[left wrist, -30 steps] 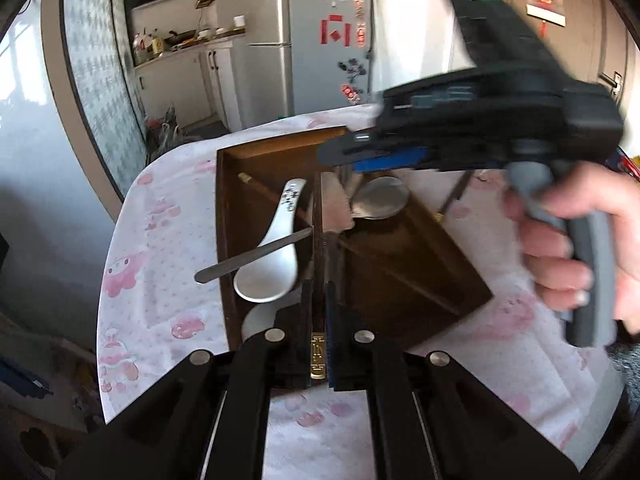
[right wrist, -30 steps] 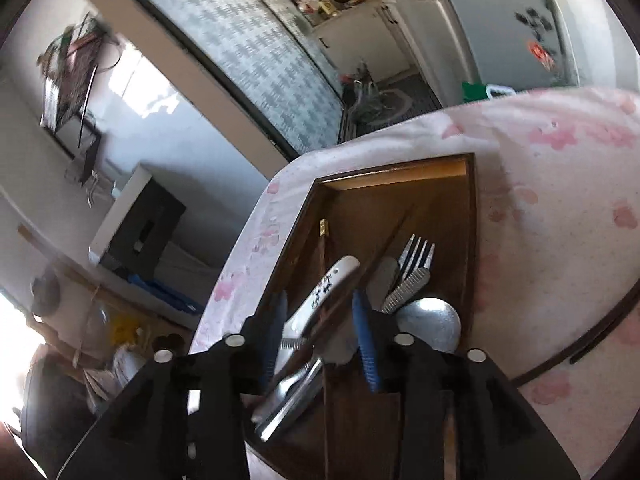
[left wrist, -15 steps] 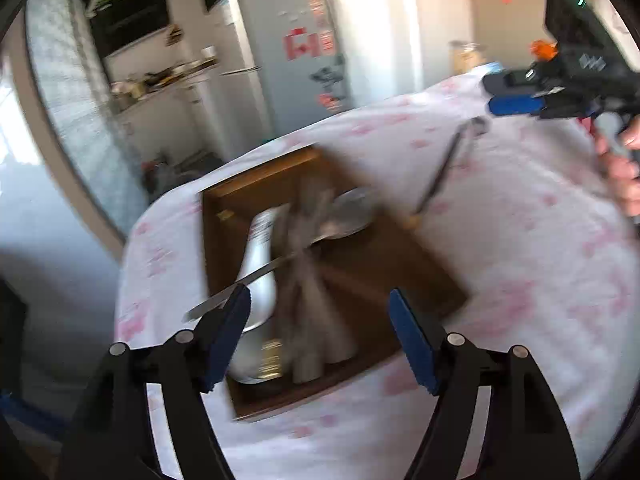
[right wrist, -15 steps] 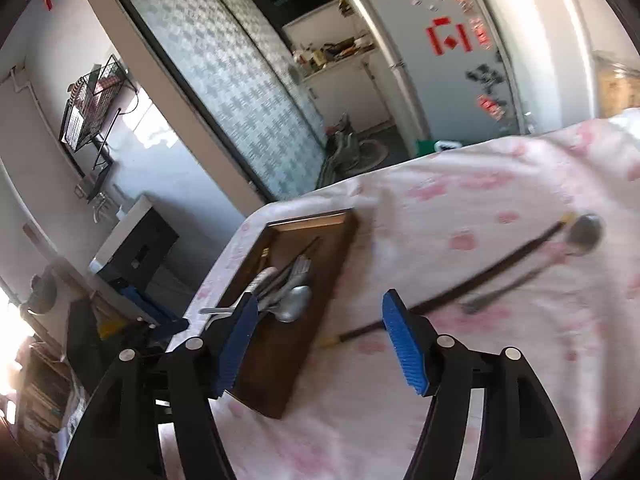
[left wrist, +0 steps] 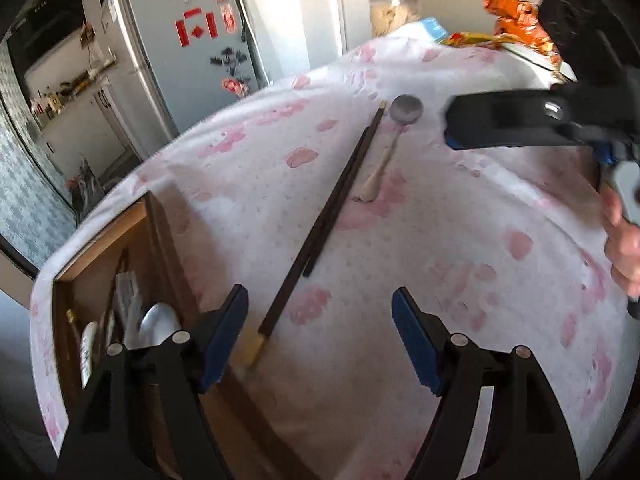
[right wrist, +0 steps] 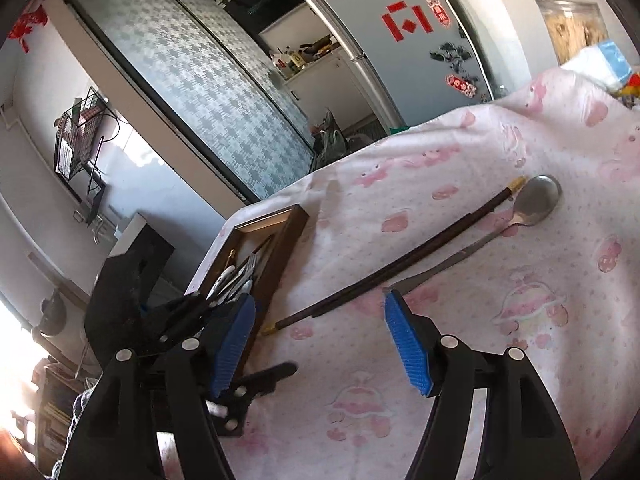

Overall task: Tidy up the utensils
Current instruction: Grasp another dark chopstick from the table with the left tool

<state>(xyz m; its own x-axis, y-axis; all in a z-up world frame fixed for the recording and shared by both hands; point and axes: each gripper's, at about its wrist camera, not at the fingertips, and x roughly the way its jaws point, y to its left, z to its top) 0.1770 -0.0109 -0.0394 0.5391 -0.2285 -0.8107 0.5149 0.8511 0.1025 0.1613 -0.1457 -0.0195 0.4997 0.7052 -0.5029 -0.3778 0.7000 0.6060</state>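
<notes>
Chopsticks (left wrist: pixel 336 200) and a spoon (left wrist: pixel 400 124) lie loose on the cloth (left wrist: pixel 460 280) mid-frame, outside the tray (left wrist: pixel 160 232) at lower left, so both the left gripper (left wrist: pixel 320 340) and right gripper (right wrist: pixel 320 344) hang wide and empty, ready to grab.

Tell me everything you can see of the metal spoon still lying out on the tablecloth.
The spoon looks like plain silvery metal: a round, dull-shining bowl and a slim handle that widens to a flat end. It lies flat on the pink-patterned tablecloth, outside the wooden tray, bowl toward the far side of the table. It lies close beside the dark chopsticks, angled slightly away from them; whether they touch cannot be told. No claw touches it.
</notes>
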